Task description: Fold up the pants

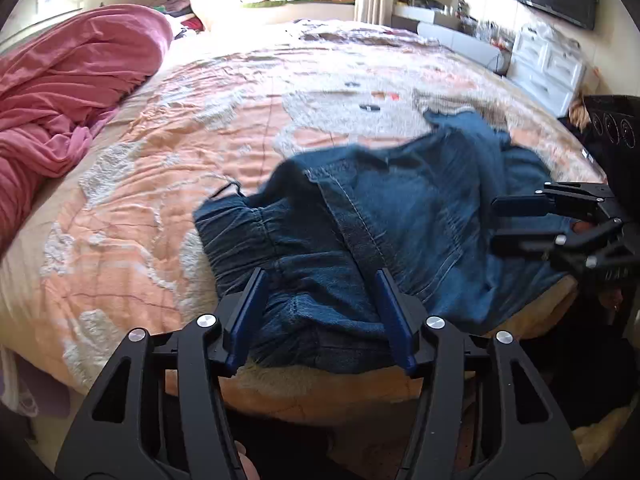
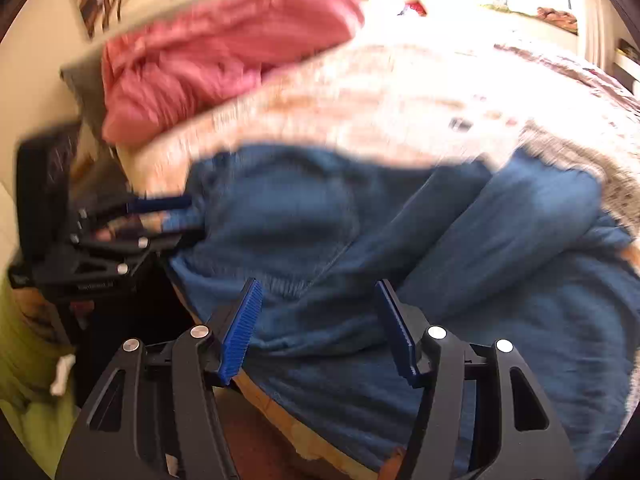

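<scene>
**Jeans laid down at the bed's near edge, both grippers standing free**

A bed with a peach patterned bedspread [image 1: 168, 168] is filling both views, and a rumpled pink blanket [image 1: 68, 92] is lying bunched along its far side. The blue jeans [image 1: 380, 216] are resting on the near edge of the bed, waistband end toward the left gripper, legs trailing off to the right in loose, uneven layers.

The left gripper [image 1: 322, 316] is hovering over the waistband with its jaws apart, cloth showing between the blue pads but not being pinched. The right gripper [image 2: 320, 328] is sitting above the leg section, jaws likewise parted and holding nothing.

Judging by this, the garment is lying released and a fresh grasp is being lined up. The next move is probably calling for each gripper to be closing on one edge of the denim, pinching a single layer cleanly, so the legs can be carried over evenly without dragging the heap off the mattress.
</scene>
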Demonstrator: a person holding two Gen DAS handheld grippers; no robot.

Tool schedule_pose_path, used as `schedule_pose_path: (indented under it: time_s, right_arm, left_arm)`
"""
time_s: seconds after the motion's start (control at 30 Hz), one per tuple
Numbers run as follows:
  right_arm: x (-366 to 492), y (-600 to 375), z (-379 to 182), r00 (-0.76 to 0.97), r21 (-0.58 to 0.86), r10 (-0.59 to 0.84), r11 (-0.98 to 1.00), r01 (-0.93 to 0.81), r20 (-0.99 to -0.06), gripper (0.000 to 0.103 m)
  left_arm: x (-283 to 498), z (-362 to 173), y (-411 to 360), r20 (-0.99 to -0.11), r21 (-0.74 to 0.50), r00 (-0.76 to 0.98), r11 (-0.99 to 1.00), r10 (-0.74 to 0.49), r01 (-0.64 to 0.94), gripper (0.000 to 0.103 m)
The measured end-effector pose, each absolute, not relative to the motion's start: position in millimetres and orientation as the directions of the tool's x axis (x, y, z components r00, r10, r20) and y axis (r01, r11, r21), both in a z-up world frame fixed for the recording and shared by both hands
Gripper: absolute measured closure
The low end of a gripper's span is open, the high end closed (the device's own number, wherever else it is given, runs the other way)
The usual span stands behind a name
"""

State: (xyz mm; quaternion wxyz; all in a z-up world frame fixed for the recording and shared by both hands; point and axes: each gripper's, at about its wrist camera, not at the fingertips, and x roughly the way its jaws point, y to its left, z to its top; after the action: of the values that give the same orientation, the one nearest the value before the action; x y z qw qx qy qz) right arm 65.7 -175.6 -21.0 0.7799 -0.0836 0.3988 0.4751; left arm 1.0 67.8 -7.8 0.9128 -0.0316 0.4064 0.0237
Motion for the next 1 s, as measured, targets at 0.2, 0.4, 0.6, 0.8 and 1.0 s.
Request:
schedule_pose_path:
  time_s: [0.2,0.4,0.6,0.8,1.0]
  right_arm:
    - [91.6,-223.7,15.3,0.413,0.240,0.682,0.649,-0.721,-0.604,0.033]
    - [125.6,-264.2,20.0,0.532,0.256,0.596,0.775,-0.578,-0.602,0.023]
    - [151.3,-304.4,16.7,0.589,0.314,0.550,0.830,-0.460,-0.592,0.020]
    - [159.1,-302.2,6.6,0.583,0.306,0.521,0.849,-0.431,-0.623,0.019]
    - [170.3,-270.5,12.9,0.543,0.279,0.538,0.827,-0.489,-0.644,0.019]
  left_arm:
    - [-4.2,34.7,55.5,-0.677,-0.024,0.736,0.999,0.018,-0.046,0.034]
    - [26.2,38.8,12.4,-0.685,-0.106,0.713,0.989,-0.149,0.105,0.028]
    - [71.7,12.2,-36.4,-0.723,-0.213,0.612,0.946,-0.321,0.244,0.032]
    - [109.9,-22.7,-42.8,-0.778,-0.291,0.509,0.929,-0.368,0.228,0.058]
    - [119.3,-36.8,-37.7,-0.751,-0.351,0.514,0.910,-0.414,0.220,0.076]
